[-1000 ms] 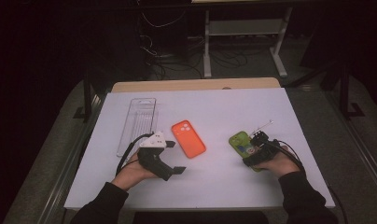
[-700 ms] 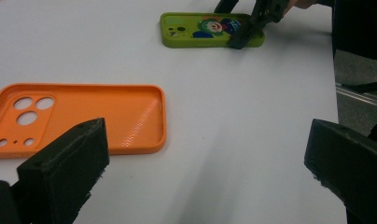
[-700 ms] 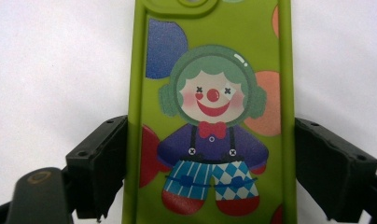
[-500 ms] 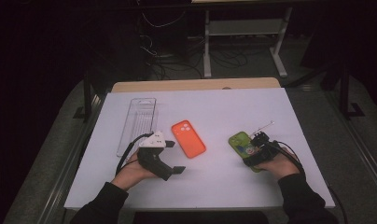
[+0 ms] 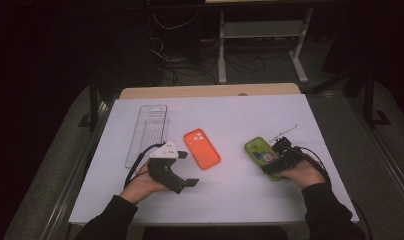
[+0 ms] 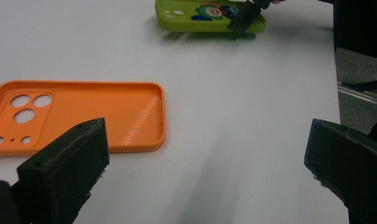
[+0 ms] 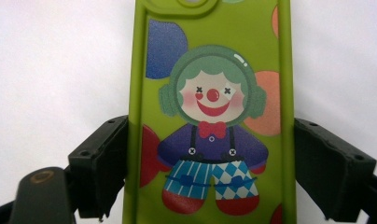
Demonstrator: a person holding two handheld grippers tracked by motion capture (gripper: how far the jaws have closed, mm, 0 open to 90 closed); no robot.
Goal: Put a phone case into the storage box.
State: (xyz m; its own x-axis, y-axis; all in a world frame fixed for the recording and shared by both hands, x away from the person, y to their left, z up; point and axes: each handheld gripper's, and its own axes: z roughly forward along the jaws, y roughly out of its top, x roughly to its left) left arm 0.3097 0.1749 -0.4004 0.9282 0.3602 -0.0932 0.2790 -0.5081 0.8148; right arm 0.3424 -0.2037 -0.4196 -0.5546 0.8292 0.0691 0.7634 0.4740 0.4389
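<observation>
High view: white table [image 5: 230, 200]. Green phone case [image 5: 256, 148] at right-center, right gripper [image 5: 275, 162] at its near end. Orange phone case [image 5: 202, 148] mid-table, just beside the left gripper [image 5: 182, 169], w/ clear plastic tray [image 5: 147, 134] to the left.

Left gripper view: jaws spread wide, nothing between; orange case lies flat, inside up, behind the left jaw, green case far back.

Right gripper view: jaws straddle green case w/ clown print, one per long edge; left touching, right close, firm clamp can't be confirmed.
</observation>
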